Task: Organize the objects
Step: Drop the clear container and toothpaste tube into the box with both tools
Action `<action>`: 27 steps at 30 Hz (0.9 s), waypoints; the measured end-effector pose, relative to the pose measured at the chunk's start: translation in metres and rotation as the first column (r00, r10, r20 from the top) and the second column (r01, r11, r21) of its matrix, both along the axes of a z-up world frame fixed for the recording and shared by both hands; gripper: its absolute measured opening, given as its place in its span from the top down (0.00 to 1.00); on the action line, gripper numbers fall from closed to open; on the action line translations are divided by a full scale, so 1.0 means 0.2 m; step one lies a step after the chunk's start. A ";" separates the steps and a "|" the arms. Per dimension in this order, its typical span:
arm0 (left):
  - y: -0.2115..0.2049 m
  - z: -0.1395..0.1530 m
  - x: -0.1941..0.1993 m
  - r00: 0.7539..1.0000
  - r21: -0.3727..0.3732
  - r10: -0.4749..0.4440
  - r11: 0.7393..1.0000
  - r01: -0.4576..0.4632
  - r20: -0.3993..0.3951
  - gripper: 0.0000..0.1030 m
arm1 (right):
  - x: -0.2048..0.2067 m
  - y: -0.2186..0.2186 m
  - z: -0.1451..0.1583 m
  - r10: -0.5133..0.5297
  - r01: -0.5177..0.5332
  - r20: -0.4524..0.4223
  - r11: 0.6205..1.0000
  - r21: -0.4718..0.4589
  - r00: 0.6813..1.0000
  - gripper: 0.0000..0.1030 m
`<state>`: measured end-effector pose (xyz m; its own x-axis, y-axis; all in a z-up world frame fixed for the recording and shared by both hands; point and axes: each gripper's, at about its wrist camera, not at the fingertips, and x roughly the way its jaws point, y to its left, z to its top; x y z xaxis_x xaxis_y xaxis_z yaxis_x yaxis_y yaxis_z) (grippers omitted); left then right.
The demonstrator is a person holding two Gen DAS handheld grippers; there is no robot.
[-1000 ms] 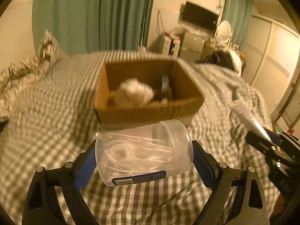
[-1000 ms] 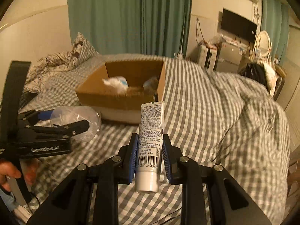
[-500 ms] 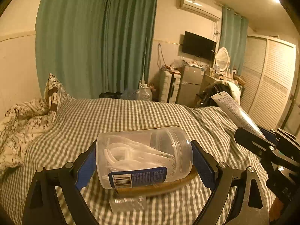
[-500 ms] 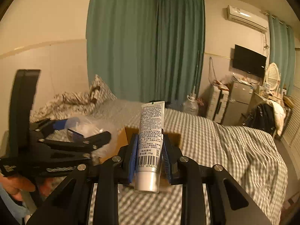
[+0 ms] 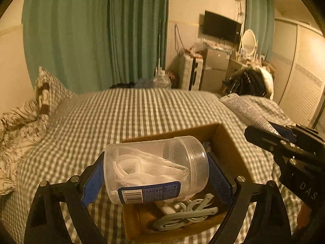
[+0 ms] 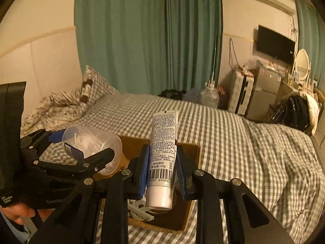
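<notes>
My left gripper [image 5: 155, 171] is shut on a clear plastic jar of white floss picks [image 5: 156, 168] and holds it sideways above the open cardboard box [image 5: 231, 146] on the bed. My right gripper [image 6: 161, 169] is shut on a white tube [image 6: 163, 152], cap toward the camera, also over the box [image 6: 195, 152]. The jar [image 6: 91, 144] in the left gripper shows at the left of the right wrist view; the tube [image 5: 243, 109] shows at the right of the left wrist view. Grey clips [image 5: 186, 213] lie inside the box.
The box sits on a grey checked bedspread [image 5: 121, 111]. A patterned pillow and duvet [image 5: 22, 122] lie at the left. Green curtains [image 6: 146, 36], a water bottle [image 6: 210, 95], cabinets and a TV [image 6: 275, 43] stand beyond the bed.
Both grippers have come forward over the box and tipped down, so its inside now lies right below them. Both holds are unchanged.
</notes>
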<state>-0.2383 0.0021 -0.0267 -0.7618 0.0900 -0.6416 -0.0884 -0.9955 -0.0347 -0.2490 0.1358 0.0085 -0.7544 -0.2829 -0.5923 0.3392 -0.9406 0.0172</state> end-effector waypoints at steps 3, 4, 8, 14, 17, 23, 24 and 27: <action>0.00 -0.10 -0.06 1.000 -0.005 -0.006 1.000 0.006 0.030 0.09 | -0.09 0.00 -0.10 0.001 -0.001 0.042 1.000 0.005 0.999 0.76; 0.00 -0.12 -0.07 0.999 -0.005 -0.010 1.000 0.010 0.038 0.09 | -0.11 0.00 -0.12 0.000 -0.001 0.051 1.000 0.006 0.999 0.76; -0.01 -0.17 -0.11 0.997 0.018 -0.043 0.999 0.042 0.067 0.09 | -0.15 0.00 -0.20 -0.012 0.013 0.085 1.000 -0.011 0.996 0.76; -0.05 -0.15 -0.09 0.997 0.023 0.013 1.000 -0.015 0.073 0.02 | -0.15 0.05 -0.18 -0.038 0.042 0.078 0.998 -0.054 0.996 0.56; -0.07 -0.05 -0.04 0.999 0.021 0.038 0.999 -0.038 0.026 0.00 | -0.08 0.08 -0.10 -0.046 0.049 0.051 0.997 -0.067 0.998 0.50; -0.07 0.22 0.15 0.998 -0.003 0.034 0.999 -0.034 -0.059 0.00 | 0.14 0.12 0.13 -0.064 0.063 -0.019 0.997 -0.041 0.998 0.39; -0.06 0.26 0.19 0.997 -0.010 0.032 0.999 -0.033 -0.071 0.00 | 0.18 0.13 0.18 -0.069 0.067 -0.034 0.997 -0.039 0.997 0.37; -0.05 0.37 0.31 0.994 -0.032 0.028 0.999 -0.032 -0.110 0.00 | 0.33 0.16 0.31 -0.078 0.076 -0.080 0.997 -0.032 0.994 0.29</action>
